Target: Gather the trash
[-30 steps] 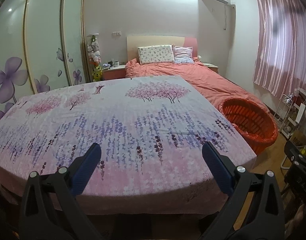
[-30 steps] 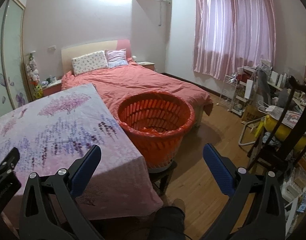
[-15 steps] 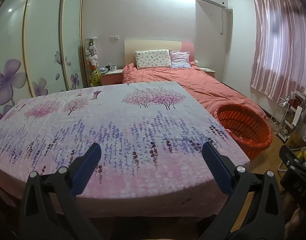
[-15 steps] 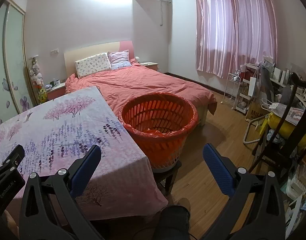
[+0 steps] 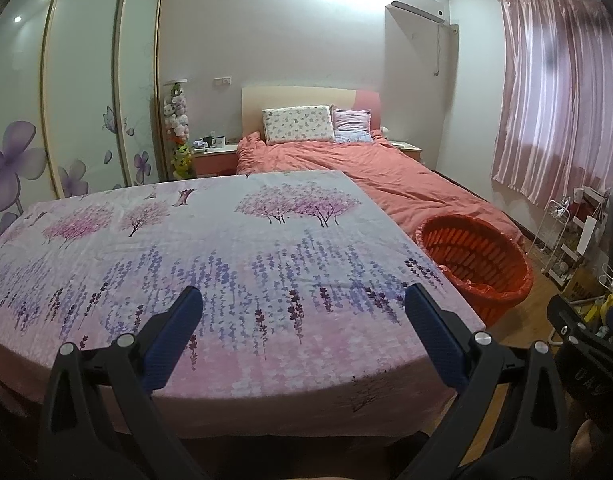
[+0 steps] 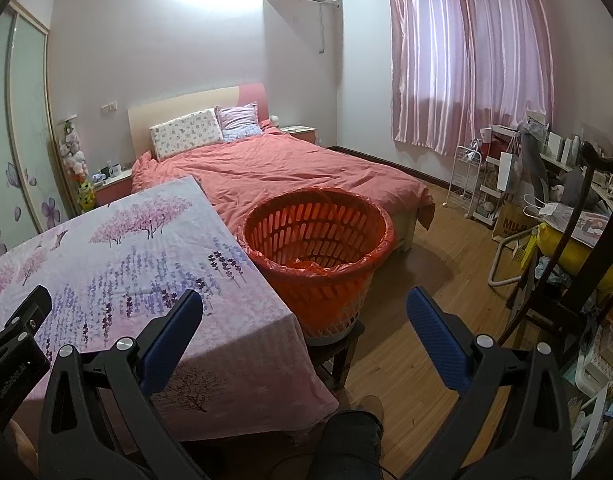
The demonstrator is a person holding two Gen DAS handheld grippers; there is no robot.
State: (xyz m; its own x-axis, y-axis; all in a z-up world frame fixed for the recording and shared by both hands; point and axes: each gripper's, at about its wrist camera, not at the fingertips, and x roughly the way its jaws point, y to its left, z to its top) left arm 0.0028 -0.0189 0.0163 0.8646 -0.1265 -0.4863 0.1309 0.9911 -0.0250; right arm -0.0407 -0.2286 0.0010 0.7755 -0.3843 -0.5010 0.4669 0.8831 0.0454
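An orange slatted basket (image 6: pixel 318 236) lined with an orange bag stands on a low stool at the right side of a table covered with a floral cloth (image 5: pixel 210 248). The basket also shows in the left wrist view (image 5: pixel 474 256). My left gripper (image 5: pixel 302 304) is open and empty above the cloth's near edge. My right gripper (image 6: pixel 304 306) is open and empty, in front of the basket and apart from it. I see no loose trash on the cloth.
A bed with a coral duvet (image 6: pixel 290 168) lies behind the table. A wardrobe with flower doors (image 5: pixel 66 120) is at the left. A wire rack (image 6: pixel 466 176), a chair (image 6: pixel 566 264) and clutter stand at the right. Wooden floor (image 6: pixel 426 280) lies between.
Both grippers have pulled back and risen a little, so the table and basket look farther away. Both stay open and empty.
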